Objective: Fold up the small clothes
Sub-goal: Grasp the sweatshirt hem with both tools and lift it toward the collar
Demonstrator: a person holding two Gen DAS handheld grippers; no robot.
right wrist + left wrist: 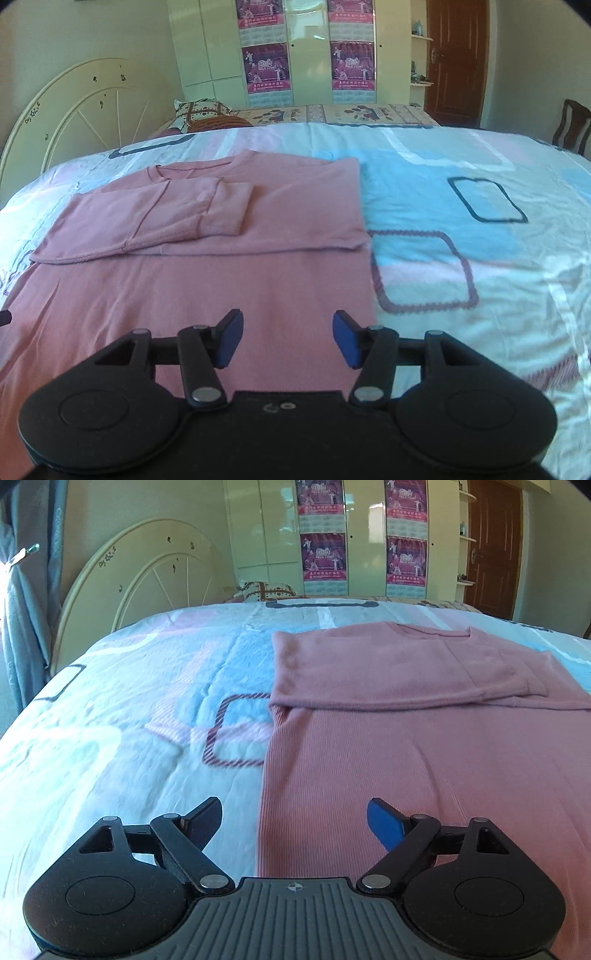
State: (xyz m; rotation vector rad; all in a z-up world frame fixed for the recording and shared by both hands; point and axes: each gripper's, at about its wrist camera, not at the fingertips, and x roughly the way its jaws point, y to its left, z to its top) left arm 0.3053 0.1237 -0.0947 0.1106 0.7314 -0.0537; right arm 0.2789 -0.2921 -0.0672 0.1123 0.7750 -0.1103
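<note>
The pink top [207, 258] lies flat on the bed's quilt [461, 240], and I judge it roughly halfway folded: both sleeves are turned in across the chest, one cuff [225, 206] resting on top just below the neckline [432, 633], and the sides run straight down toward me. What I think is left is the lengthwise fold, bringing the near hem up over the sleeves toward the neckline, maybe once more after that.

My left gripper [294, 825] hovers low over the near part of the top, right at its left edge; one finger sits above the quilt, the other above pink fabric. Fingers spread wide, nothing between them.

My right gripper [287, 339] hangs over the same near stretch, just inside the top's right edge. Fingers parted here too, gripping nothing, both blue pads [345, 343] above cloth.

Both grippers point forward along the top toward the neckline, level with each other, one near each side edge. Whether either actually touches the fabric, I can't tell.
</note>
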